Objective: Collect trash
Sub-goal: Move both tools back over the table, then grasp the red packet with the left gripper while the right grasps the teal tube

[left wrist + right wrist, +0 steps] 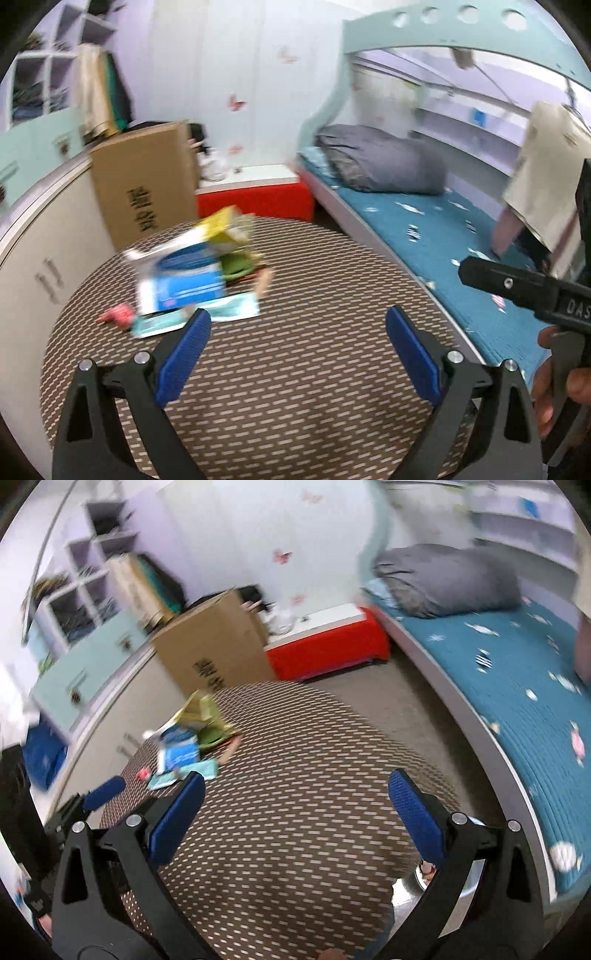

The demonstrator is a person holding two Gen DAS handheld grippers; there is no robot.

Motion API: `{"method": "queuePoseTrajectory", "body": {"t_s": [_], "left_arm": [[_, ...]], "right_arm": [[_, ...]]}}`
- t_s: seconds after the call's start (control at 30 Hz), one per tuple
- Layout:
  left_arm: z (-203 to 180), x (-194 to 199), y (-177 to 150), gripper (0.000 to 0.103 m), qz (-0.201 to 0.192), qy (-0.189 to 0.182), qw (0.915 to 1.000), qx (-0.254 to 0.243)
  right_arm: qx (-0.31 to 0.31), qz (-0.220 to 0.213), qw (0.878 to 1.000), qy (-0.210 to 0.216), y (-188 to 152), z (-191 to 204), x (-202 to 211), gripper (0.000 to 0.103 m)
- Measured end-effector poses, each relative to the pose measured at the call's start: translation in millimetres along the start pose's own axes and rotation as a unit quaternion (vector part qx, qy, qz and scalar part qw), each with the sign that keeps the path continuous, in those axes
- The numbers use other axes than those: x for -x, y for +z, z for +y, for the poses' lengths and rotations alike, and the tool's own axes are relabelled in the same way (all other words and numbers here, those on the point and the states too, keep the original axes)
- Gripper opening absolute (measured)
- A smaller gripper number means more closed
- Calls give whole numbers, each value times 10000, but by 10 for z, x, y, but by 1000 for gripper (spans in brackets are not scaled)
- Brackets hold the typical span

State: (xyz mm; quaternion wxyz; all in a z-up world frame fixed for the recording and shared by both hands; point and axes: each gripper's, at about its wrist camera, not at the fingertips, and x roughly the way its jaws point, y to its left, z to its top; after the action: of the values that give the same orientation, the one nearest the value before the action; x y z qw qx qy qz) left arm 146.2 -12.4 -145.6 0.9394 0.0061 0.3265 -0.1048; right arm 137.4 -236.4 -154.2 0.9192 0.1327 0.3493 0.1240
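With both jaws spread and empty, steer your left hand-held gripper (297, 325) to the nearest teal wrapper (236, 309) on the desk (314, 369), keeping your right hand-held gripper (297, 790) clear.

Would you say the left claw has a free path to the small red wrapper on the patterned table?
Probably yes. The left claw is open and empty, and the red wrapper lies exposed ahead to its left, beside the teal packet, with only bare table between.
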Motion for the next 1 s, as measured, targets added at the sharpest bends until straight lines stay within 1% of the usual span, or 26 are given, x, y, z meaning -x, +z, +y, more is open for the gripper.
{"method": "queuePoseTrajectory", "body": {"t_s": [0.07,0.2,0.23,0.3,0.37,0.43,0.5,0.6,0.63,0.73,0.77,0.87,0.9,0.93,0.97,1.0], "left_arm": [[269,34,-35,93,-6,220,9996,158],[742,57,-103,93,30,551,9972,502],[866,48,-123,93,48,629,9962,602],[1113,14,-163,93,93,779,9939,773],[1329,-37,-199,93,150,929,9912,933],[1453,-113,-202,93,205,1010,9895,1009],[1582,-245,-188,93,311,1126,9880,1014],[1716,-466,-156,93,448,1157,9875,975],[1760,-548,-141,93,496,1157,9874,963],[1876,-765,-110,93,663,1152,9865,956],[1905,-812,-108,93,700,1132,9864,964],[1947,-965,-99,93,862,1062,9868,865],[1933,-1020,-103,91,933,1031,9874,759],[1924,-1060,-108,82,1005,1006,9874,696],[1920,-1096,-118,70,1084,931,9873,690],[1915,-1120,-126,65,1134,856,9872,718]], "right_arm": [[342,136,9993,117,-21,291,-161,97],[834,275,9955,366,-65,694,-410,97],[989,369,9935,417,-73,802,-522,97],[1208,613,9898,429,-86,938,-746,97],[1319,784,9866,550,-92,1032,-917,97],[1481,866,9838,514,-113,1114,-1069,97],[1631,985,9800,581,-124,1180,-1237,97],[1945,1174,9721,579,-159,1292,-1504,97],[2123,1288,9663,681,-167,1361,-1630,97],[2453,1255,9572,883,-170,1463,-1831,97],[2513,1267,9550,936,-167,1480,-1906,97],[2576,1505,9470,1193,-168,1488,-2154,97],[2613,1551,9448,1225,-178,1493,-2184,97],[2660,1626,9412,1301,-190,1500,-2218,95],[2697,1672,9386,1357,-218,1510,-2227,87],[2771,1624,9377,1327,-242,1526,-2207,81]]}}
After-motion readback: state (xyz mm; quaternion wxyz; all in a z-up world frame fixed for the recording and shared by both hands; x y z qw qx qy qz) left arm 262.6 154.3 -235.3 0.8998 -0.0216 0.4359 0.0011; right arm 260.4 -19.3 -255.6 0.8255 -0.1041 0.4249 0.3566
